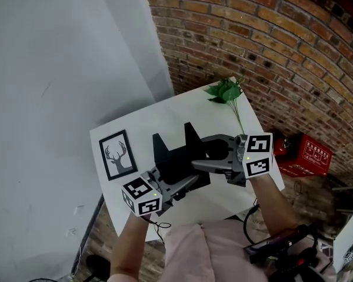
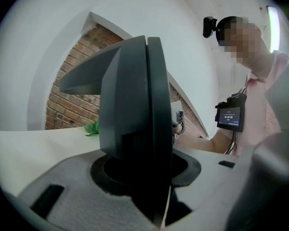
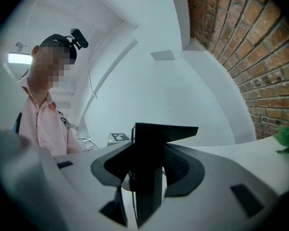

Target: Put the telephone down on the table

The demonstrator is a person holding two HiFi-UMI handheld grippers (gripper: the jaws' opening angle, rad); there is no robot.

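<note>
A white tabletop (image 1: 165, 113) stands in the angle of two walls. A plain white wall (image 1: 59, 69) runs past its left edge, and a red brick wall (image 1: 270, 46) runs behind its far and right edges.

The black telephone (image 1: 177, 157) is over the middle of the tabletop, somewhat toward the near edge, with two pointed ends standing up. Whether its base touches the surface cannot be told from here.

Both tools have hold of it. The left tool (image 2: 142, 174) comes in from the near edge with its jaws clamped on the dark body, which fills the notch between them. The right tool (image 3: 147, 177) reaches across from the right edge and is likewise pressed onto a black upright part of the telephone.

A framed picture of a stag's head (image 1: 117, 154) lies flat near the left corner, well apart from the telephone. A green leafy sprig (image 1: 225, 91) lies at the far corner, its thin stem trailing along the right edge.

Beyond the right edge, down on the floor against the brick, sits a red box (image 1: 303, 155) (its print is too small to read).
</note>
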